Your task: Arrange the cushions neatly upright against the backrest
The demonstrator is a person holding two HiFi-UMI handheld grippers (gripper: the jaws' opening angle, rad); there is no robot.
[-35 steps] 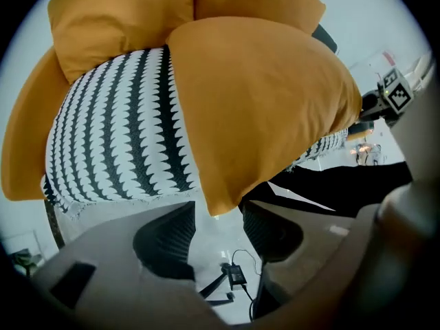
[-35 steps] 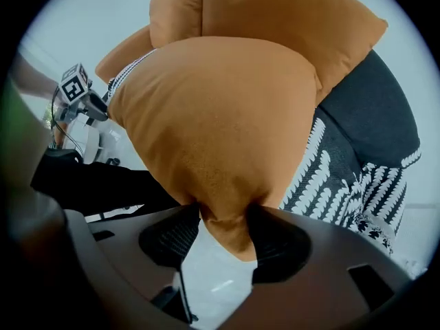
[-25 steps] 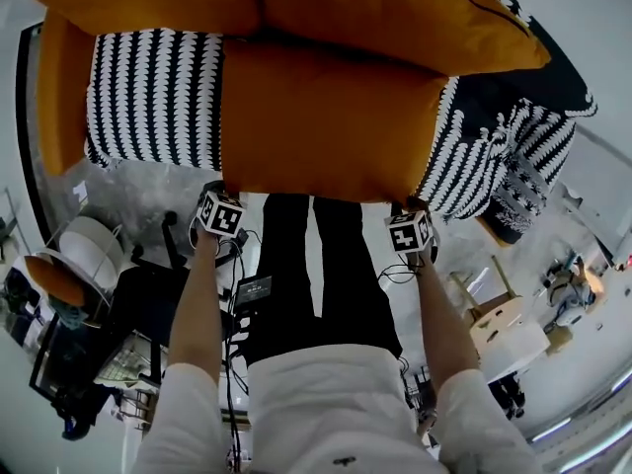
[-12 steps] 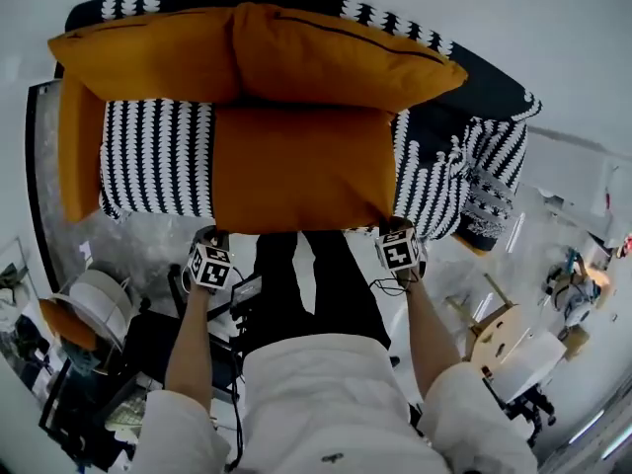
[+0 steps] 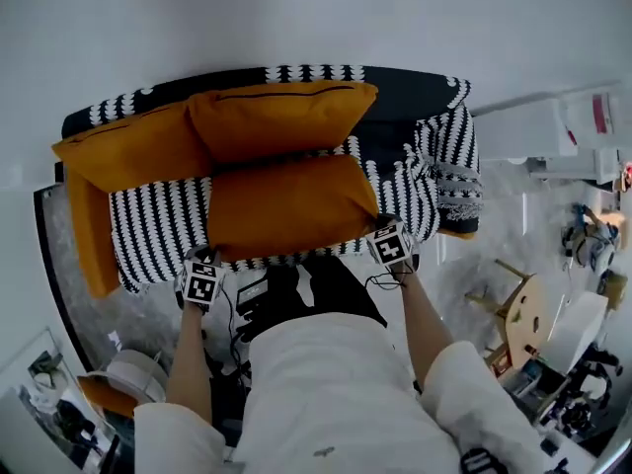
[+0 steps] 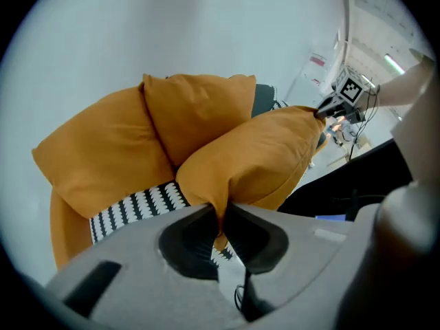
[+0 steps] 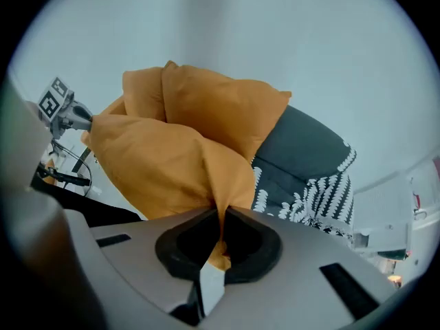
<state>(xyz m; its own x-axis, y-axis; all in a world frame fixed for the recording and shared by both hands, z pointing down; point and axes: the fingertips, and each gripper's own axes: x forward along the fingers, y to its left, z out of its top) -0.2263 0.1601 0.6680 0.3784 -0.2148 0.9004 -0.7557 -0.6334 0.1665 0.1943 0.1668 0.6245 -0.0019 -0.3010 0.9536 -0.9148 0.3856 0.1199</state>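
Note:
A black-and-white patterned sofa stands against a white wall. Two orange cushions lean on its backrest. A third orange cushion lies in front of them, raised at its near edge. My left gripper is shut on that cushion's near left corner; its jaws have just been closing, and the fabric is pinched between them. My right gripper is shut on the near right corner, which is squeezed between its jaws. Each gripper view shows the other gripper at the far corner.
Another orange cushion stands at the sofa's left arm. A wooden stool and white furniture are at the right. Cables and gear lie on the floor by the person's legs, with more clutter at the lower left.
Both grippers have risen with the front cushion's near corners, tipping the cushion up off the seat. The head view has swung upward, so the sofa looks smaller and farther.

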